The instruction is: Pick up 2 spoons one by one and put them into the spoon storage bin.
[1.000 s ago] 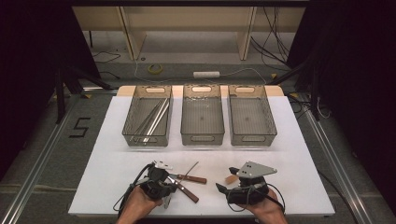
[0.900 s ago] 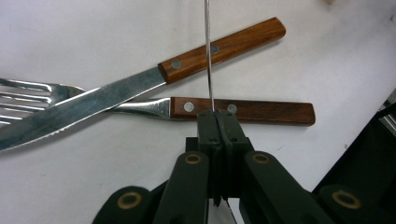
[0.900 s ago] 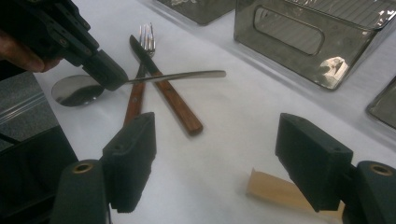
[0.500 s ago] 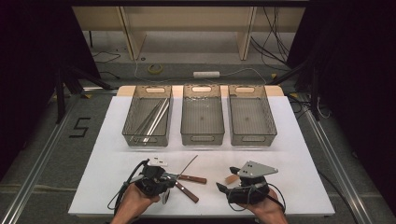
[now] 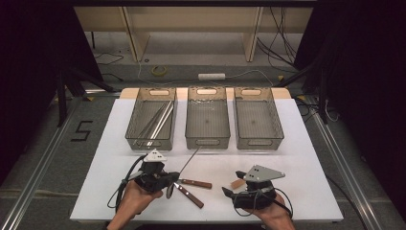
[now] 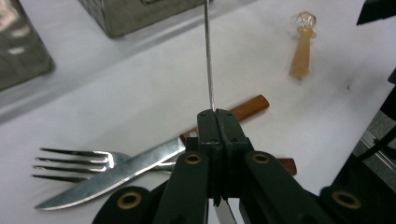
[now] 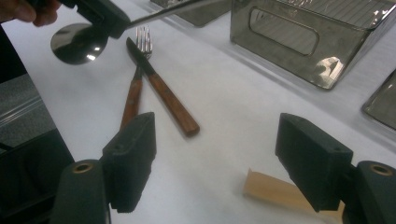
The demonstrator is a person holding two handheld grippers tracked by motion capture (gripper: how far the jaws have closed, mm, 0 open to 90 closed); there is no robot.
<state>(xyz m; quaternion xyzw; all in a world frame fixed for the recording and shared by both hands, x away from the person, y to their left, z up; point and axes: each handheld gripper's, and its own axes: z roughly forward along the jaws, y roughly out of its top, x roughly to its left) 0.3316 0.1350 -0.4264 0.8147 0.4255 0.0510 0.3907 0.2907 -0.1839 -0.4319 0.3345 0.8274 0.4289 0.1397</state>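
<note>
Presently the left gripper is clamping a long-handled metal spoon near its bowl end, jaws fully closed on the thin handle, and is holding it just above the white worktop; the handle is pointing toward the middle bin. A knife and a fork, both wooden-handled, are lying crossed on the worktop directly beneath. The right gripper is resting with jaws wide apart and empty, a small tan piece lying between them. Because the grip is sitting far off the spoon's middle, the long handle is likely to be pivoting or slipping between the pads. Its tip could be striking the bin's near wall during transfer, and the bowl is hanging close enough to nudge the knife and fork below.
</note>
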